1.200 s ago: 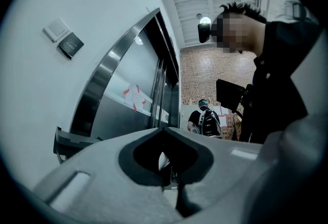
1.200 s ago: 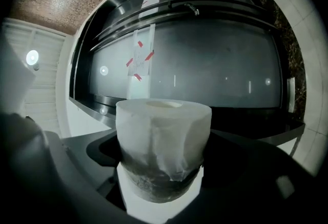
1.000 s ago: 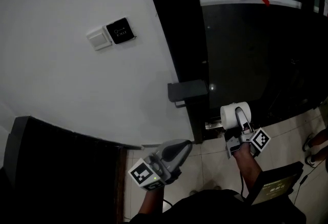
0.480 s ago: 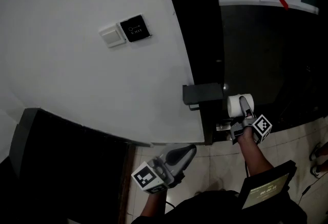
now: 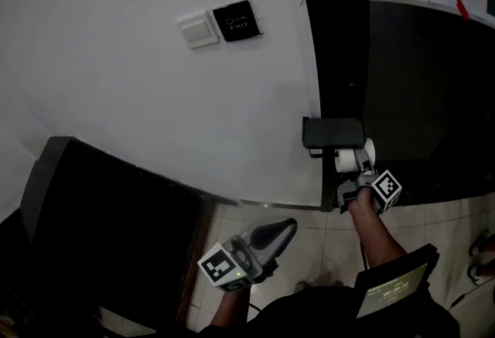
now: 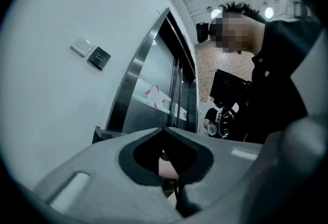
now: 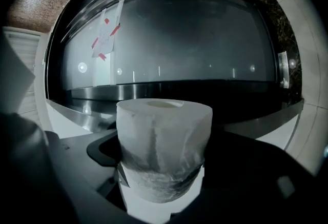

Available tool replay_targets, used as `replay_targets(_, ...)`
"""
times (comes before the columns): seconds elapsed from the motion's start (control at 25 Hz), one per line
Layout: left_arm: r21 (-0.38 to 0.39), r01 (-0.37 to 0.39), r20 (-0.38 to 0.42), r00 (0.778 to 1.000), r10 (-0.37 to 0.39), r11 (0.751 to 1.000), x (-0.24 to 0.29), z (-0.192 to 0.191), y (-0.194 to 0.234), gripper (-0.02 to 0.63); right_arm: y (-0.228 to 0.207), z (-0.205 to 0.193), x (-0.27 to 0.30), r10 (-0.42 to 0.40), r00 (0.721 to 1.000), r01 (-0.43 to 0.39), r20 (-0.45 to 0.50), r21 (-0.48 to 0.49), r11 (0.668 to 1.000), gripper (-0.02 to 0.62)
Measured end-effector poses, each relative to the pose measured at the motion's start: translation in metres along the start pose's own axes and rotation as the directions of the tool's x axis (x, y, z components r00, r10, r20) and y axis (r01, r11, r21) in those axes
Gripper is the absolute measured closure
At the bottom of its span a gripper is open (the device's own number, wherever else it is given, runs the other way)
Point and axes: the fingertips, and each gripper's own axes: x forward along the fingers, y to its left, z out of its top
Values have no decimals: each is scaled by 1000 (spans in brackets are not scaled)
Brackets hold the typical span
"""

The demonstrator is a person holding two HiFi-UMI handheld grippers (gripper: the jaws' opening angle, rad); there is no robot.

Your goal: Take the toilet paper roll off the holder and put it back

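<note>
The white wall (image 5: 155,112) fills most of the head view. To its right is a dark glossy panel in a steel frame (image 5: 421,89), and at the lower left stands a black cabinet (image 5: 100,228). The dark box-shaped holder (image 5: 332,131) is mounted where the wall meets the panel. The toilet paper roll (image 5: 348,161) sits just beneath it, touching or very nearly touching its underside. The right gripper (image 5: 360,171) has the roll clamped between jaws set wide around its wrapped body. In the right gripper view the roll (image 7: 164,151) stands on end in that grip with its cardboard core open and no bar through it. From that I judge the first half of the task done: the roll is off the holder. The second half looks under way but not finished, since the roll has yet to be seated and let go. Whether any part of it already meets the holder's bar cannot be made out. The left gripper (image 5: 285,227) hangs low and well apart from the holder, its jaws pressed together on nothing, and takes no part. A small switch plate (image 5: 197,29) and a black exit button (image 5: 237,19) sit higher up the wall.
</note>
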Motion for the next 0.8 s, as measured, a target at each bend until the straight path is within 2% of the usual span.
replay_targets(0.2,2,-28,4,1000,28,1000,-13,0,3,607,0,-53,14,15,995,-14,-100,7,1000,153)
replay_targets(0.4,2,-46,12,999,46,999,-23,4,4,607,-4,-66,17,36,987,-36,-159,3,999,152)
replay_targets(0.52,2,-41,15,999,41,999,-24,4,4,607,7,-80,12,60,964,-77,-260,-57,995,132)
replay_targets(0.64,-9,-29,12,1000,29,1000,-21,-1,3,607,14,-89,-5,87,946,-117,-313,-78,990,57)
replay_targets(0.72,-11,-5,31,1000,5,1000,-16,4,-1,607,13,-96,-26,86,934,-121,-347,-81,989,55)
replay_targets(0.8,-8,30,51,998,-30,1000,-8,11,-7,607,17,-107,-55,100,911,-143,-401,-81,986,57)
